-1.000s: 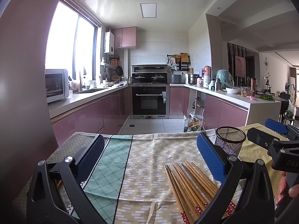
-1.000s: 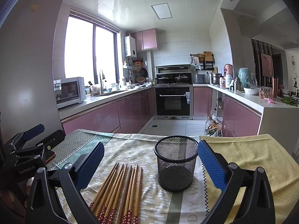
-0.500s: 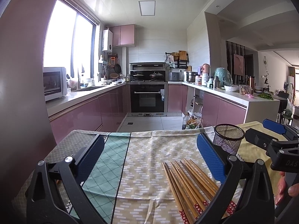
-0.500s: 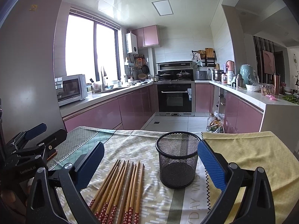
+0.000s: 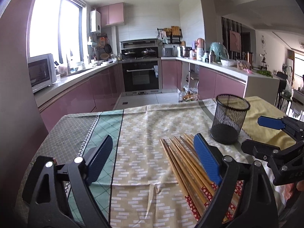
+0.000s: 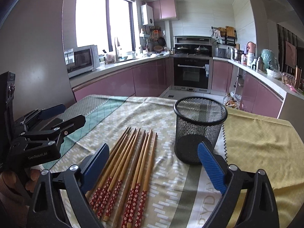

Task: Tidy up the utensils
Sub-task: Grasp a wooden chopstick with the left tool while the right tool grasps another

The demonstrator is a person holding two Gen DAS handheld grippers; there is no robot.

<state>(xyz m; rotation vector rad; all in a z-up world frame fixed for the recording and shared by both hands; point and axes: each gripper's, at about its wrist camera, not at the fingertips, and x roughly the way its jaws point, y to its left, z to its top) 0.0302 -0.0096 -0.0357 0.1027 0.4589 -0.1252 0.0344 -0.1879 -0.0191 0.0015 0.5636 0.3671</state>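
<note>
Both the left tongs [image 5: 152, 158] and the right tongs [image 6: 156, 164] are held wide apart and empty above the desk [image 5: 144, 125]. The chopsticks [image 6: 133, 155] lie between the right tongs' blades, the cup [image 6: 197, 131] just ahead. Compared with a second ago, both tongs have been tilted downward, closer to the chopsticks.

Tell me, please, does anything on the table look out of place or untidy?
Yes. The chopsticks lie loose on the tablecloth beside the mesh cup, which is upright and empty. Nothing looks spilled or damaged.
</note>
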